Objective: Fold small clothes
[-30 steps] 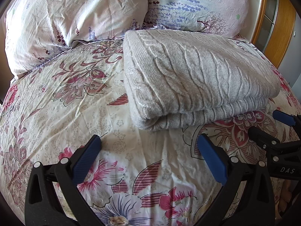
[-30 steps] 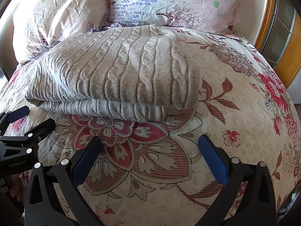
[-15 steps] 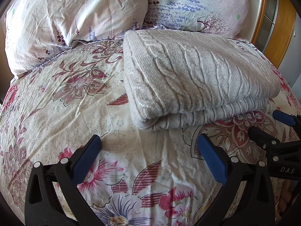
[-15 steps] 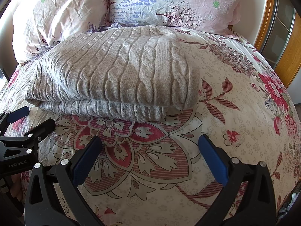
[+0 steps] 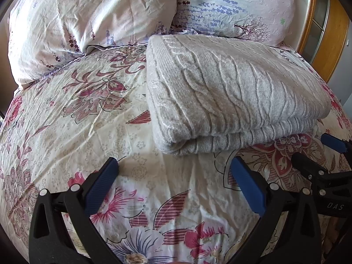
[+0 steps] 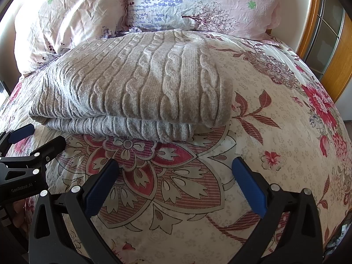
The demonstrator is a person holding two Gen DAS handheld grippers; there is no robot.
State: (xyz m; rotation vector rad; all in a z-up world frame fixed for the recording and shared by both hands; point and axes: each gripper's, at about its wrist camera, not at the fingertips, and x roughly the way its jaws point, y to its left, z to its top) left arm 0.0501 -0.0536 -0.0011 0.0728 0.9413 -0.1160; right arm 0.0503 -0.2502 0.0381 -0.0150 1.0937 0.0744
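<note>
A grey cable-knit sweater (image 5: 231, 92) lies folded into a thick rectangle on the flowered bedspread (image 5: 77, 132); it also shows in the right wrist view (image 6: 136, 85). My left gripper (image 5: 173, 167) is open and empty, hovering just in front of the sweater's near left corner. My right gripper (image 6: 176, 167) is open and empty, just in front of the sweater's near right corner. Each gripper shows at the edge of the other's view: the right gripper (image 5: 316, 151) and the left gripper (image 6: 41, 136).
Two flowered pillows (image 5: 88, 22) (image 5: 237, 6) lean at the head of the bed behind the sweater. A wooden frame with glass panes (image 6: 325, 35) stands at the right. Bare bedspread (image 6: 286, 132) lies right of the sweater.
</note>
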